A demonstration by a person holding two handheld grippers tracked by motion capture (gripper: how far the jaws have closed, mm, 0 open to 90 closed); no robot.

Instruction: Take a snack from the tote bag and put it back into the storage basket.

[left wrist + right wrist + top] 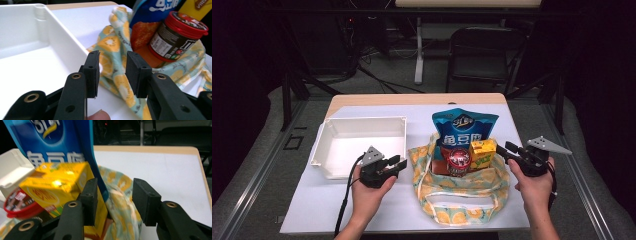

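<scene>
A lemon-print cloth bag point(462, 197) lies open on the white table top. In it stand a blue snack pouch point(464, 127), a red-lidded dark jar point(458, 161) and a yellow carton point(482, 152). My left gripper point(398, 165) is open just left of the bag, by the corner of the white tray point(357, 142). In the left gripper view the gripper point(113, 71) points at the bag's cloth edge point(112, 45), with the jar point(178, 37) behind. My right gripper point(506, 149) is open at the bag's right side. Its own view has the gripper point(115, 200) beside the carton point(57, 187) and the bag's cloth point(122, 192).
The tray holds nothing and takes up the table's left half. Bare white table point(362, 200) stretches in front of the tray, and more point(155, 167) lies right of the bag. A black folding chair point(482, 55) stands beyond the far edge.
</scene>
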